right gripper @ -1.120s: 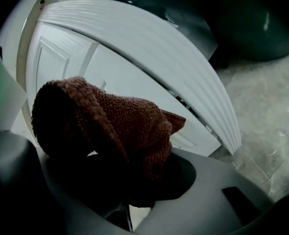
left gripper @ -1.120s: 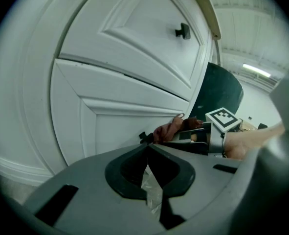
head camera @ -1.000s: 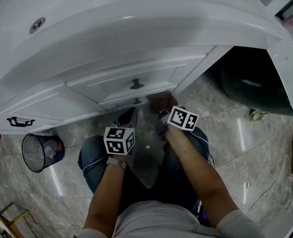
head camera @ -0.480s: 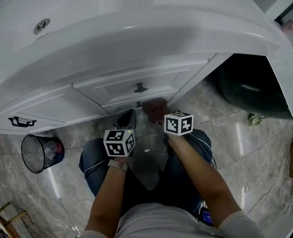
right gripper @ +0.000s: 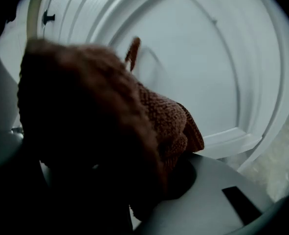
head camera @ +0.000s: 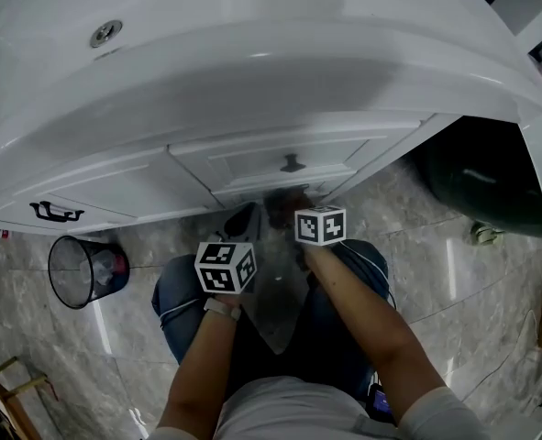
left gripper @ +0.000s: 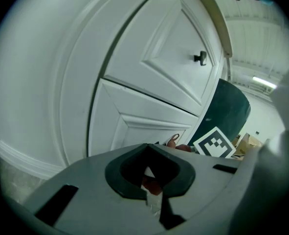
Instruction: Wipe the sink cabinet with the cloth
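Right gripper view: my right claw [right gripper: 151, 182] is squeezing the brown cloth [right gripper: 110, 126] tight, just by the sink cabinet [right gripper: 212, 67] low down, at twelve o'clock from me. My left claw [left gripper: 151, 192] is sitting closed and empty at the cloth's eight o'clock.

Right tongs [right gripper: 129, 180] clamped, left tongs [left gripper: 150, 189] together.

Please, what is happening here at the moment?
A person crouches before the white sink cabinet with a gripper in each hand. The right gripper is shut on a brown cloth and holds it against the lower door. The left gripper, shut and empty, hovers beside it.
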The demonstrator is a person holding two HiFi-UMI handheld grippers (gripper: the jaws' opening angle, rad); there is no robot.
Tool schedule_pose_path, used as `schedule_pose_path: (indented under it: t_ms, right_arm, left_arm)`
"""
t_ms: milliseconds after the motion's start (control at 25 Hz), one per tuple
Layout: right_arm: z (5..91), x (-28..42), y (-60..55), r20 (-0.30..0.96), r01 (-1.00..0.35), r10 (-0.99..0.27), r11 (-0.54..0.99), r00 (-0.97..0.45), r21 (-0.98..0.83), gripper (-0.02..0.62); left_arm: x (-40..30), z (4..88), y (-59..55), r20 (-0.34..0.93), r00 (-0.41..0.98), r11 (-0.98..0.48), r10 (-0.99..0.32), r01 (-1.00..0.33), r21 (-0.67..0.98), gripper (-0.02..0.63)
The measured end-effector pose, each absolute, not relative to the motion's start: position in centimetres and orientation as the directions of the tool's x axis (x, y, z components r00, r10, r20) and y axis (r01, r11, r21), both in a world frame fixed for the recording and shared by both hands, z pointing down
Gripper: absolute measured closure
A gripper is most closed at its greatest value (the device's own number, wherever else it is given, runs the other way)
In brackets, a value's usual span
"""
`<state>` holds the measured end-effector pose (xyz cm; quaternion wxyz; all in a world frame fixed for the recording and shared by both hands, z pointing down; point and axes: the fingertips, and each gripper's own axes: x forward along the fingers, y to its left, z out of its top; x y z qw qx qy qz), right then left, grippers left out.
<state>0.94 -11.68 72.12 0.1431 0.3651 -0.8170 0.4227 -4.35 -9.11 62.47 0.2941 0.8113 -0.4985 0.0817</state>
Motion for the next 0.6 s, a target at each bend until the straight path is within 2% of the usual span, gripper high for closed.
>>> schedule_pose_path:
  t_ms: [240, 400, 600]
  right_arm:
    - [71.8, -3.1, -11.3, 0.465, -0.648, -0.47, 0.387, -0.751, -0.656, 0.519]
    - [70.6, -6.3, -10.9, 0.384, -0.58, -0.454, 0.458, -0.804, -0.673, 0.518]
    - [69.1, -6.6, -10.9, 0.352, -0.58, -0.484, 0.485, -0.801, -0.655, 0.52]
  left_arm:
    - [-6.7, 62.2, -9.0, 0.421, 0.473, -0.303, -0.774, -0.861, 0.41, 0.595]
    - [-7.8, 62.1, -8.7, 0.417, 0.468, -0.298, -0.779, -0.862, 0.41, 0.595]
    - [-8.2, 62.0, -8.8, 0.415, 0.458, -0.287, -0.786, -0.865, 0.411, 0.595]
